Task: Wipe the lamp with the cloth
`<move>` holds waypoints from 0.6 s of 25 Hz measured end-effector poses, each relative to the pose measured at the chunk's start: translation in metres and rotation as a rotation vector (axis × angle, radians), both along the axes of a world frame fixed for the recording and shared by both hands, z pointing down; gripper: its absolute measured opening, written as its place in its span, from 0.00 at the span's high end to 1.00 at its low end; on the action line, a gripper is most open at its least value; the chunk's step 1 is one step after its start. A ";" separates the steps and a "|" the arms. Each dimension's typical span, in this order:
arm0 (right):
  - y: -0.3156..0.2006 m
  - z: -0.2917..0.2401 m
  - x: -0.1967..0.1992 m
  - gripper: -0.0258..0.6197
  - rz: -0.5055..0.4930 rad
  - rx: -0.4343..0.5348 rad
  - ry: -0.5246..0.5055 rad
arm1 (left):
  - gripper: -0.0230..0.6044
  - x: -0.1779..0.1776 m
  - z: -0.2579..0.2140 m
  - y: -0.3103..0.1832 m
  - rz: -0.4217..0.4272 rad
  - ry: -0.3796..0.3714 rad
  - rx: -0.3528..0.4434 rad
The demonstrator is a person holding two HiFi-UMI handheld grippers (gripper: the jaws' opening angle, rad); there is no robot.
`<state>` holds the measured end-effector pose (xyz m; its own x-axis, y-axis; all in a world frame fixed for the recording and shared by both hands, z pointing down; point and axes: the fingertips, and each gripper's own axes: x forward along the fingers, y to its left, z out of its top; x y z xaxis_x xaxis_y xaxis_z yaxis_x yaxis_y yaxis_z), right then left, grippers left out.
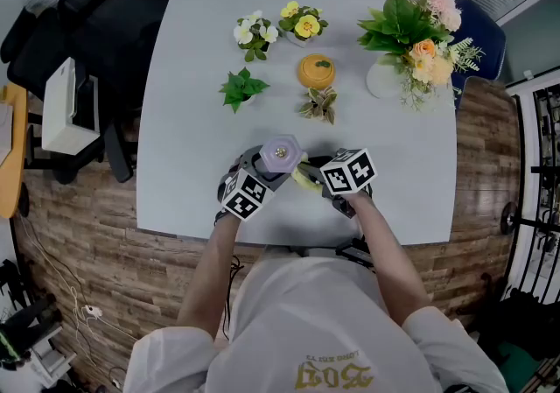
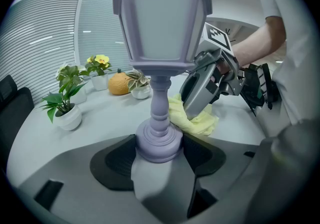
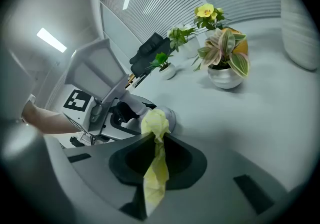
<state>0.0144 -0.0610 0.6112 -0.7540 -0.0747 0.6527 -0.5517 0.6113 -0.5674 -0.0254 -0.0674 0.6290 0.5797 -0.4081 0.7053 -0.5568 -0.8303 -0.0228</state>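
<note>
A lilac lantern-shaped lamp (image 2: pixel 160 33) stands upright on the grey table, and my left gripper (image 2: pixel 159 155) is shut on its round base (image 2: pixel 158 142). In the head view the lamp top (image 1: pixel 280 153) shows between the two marker cubes. My right gripper (image 3: pixel 156 168) is shut on a yellow cloth (image 3: pixel 155 165), whose bunched end (image 3: pixel 155 123) presses against the lamp base. In the left gripper view the cloth (image 2: pixel 196 118) lies just right of the lamp stem under the right gripper (image 2: pixel 204 87).
Small potted plants (image 1: pixel 243 87) (image 1: pixel 255 32) (image 1: pixel 303 22), an orange pumpkin-like pot (image 1: pixel 316 70) and a striped-leaf plant (image 1: pixel 319 105) stand behind the lamp. A white vase with a bouquet (image 1: pixel 411 32) is at the back right. A black chair (image 1: pixel 96 6) is left of the table (image 1: pixel 184 120).
</note>
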 end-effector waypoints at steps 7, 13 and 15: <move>-0.017 0.003 0.008 0.88 0.030 0.048 0.058 | 0.49 0.000 0.001 0.000 0.000 0.000 0.002; -0.031 0.001 0.013 0.88 0.095 0.090 0.076 | 0.49 0.000 -0.001 0.000 0.000 0.000 0.002; -0.033 -0.002 0.015 0.88 0.116 0.108 0.073 | 0.49 0.000 -0.001 0.000 0.001 0.001 0.004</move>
